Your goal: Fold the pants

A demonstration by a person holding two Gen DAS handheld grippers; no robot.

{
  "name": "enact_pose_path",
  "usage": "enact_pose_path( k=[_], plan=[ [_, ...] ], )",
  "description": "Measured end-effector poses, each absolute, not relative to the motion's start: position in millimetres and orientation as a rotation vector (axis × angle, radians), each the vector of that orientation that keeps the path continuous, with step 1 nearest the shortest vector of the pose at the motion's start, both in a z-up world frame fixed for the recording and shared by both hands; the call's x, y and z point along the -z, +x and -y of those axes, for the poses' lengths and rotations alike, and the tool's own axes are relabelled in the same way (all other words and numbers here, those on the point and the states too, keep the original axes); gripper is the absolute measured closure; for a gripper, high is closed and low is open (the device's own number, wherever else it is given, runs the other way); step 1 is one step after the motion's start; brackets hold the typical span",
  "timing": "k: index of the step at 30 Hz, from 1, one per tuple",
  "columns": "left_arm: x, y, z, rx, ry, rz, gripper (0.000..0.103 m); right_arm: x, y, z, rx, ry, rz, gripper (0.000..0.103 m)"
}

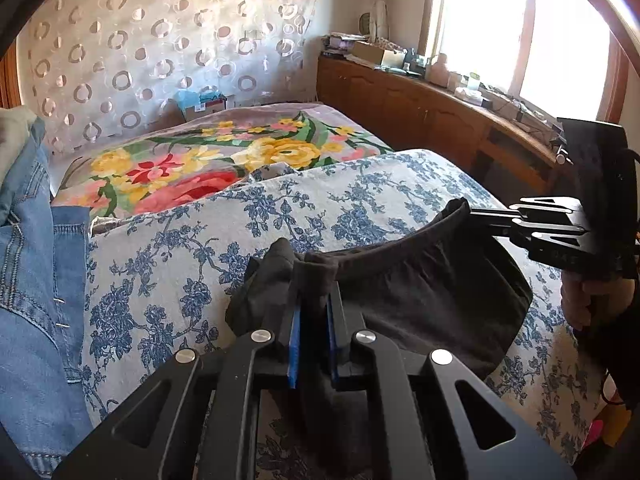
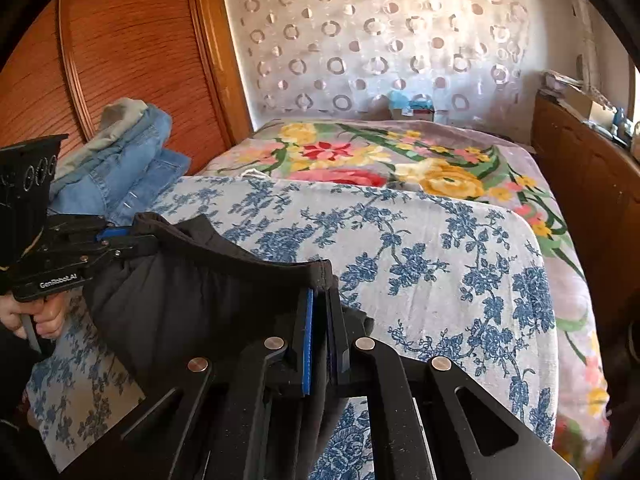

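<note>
Bed (image 1: 280,216) in blue-floral cover bears black pants (image 1: 432,292) and folded jeans (image 1: 36,280).

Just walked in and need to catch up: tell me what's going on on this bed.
A person is folding black pants on a blue-flowered cover, holding a gripper in each hand. The left gripper is shut on one end of the waistband, the right gripper shut on the other end, so the band spans between them. No fold is made yet. Folded jeans are stacked to the left, by the wooden wardrobe.
</note>
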State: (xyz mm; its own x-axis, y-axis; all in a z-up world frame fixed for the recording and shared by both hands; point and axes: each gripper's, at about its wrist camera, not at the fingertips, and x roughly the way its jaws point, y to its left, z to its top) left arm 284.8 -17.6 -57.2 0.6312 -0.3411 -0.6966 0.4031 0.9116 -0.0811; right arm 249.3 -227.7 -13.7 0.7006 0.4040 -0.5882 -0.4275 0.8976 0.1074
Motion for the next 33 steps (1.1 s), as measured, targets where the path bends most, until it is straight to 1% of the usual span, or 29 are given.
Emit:
enact_pose_path(
  k=[1, 3, 4, 5, 6, 7, 9, 10, 11, 12, 17, 26, 33],
  plan=[
    [58, 284, 19, 0.426, 0.091, -0.78, 0.09, 14, 249, 226, -0.451, -0.047, -0.654, 0.097],
    [57, 283, 20, 0.418, 0.102, -0.788, 0.084, 14, 248, 227, -0.452, -0.04, -0.666, 0.096],
    [56, 281, 21, 0.408, 0.107, -0.791, 0.08, 12, 246, 227, -0.456, -0.032, -0.671, 0.093],
    [56, 279, 21, 0.391, 0.115, -0.79, 0.069, 11, 244, 228, -0.447, -0.03, -0.674, 0.091],
    [55, 277, 21, 0.377, 0.118, -0.787, 0.054, 8, 241, 228, -0.437, -0.032, -0.675, 0.089],
    [54, 274, 21, 0.379, 0.109, -0.784, 0.05, 5, 238, 228, -0.433, -0.033, -0.675, 0.086],
    [53, 269, 18, 0.396, 0.088, -0.783, 0.049, 2, 233, 230, -0.434, -0.023, -0.678, 0.078],
    [53, 266, 18, 0.384, 0.092, -0.784, 0.044, 2, 229, 232, -0.433, -0.02, -0.678, 0.069],
    [53, 263, 17, 0.376, 0.095, -0.782, 0.033, 1, 224, 232, -0.426, -0.022, -0.676, 0.063],
    [52, 260, 17, 0.371, 0.095, -0.775, 0.028, 1, 219, 234, -0.423, -0.023, -0.674, 0.062],
    [57, 244, 16, 0.384, 0.091, -0.785, 0.028, 3, 198, 237, -0.413, -0.04, -0.687, 0.06],
    [69, 217, 12, 0.379, 0.118, -0.811, 0.028, 16, 176, 243, -0.411, -0.005, -0.736, 0.06],
    [74, 209, 8, 0.382, 0.116, -0.827, 0.032, 17, 170, 243, -0.416, -0.006, -0.747, 0.06]
  ],
)
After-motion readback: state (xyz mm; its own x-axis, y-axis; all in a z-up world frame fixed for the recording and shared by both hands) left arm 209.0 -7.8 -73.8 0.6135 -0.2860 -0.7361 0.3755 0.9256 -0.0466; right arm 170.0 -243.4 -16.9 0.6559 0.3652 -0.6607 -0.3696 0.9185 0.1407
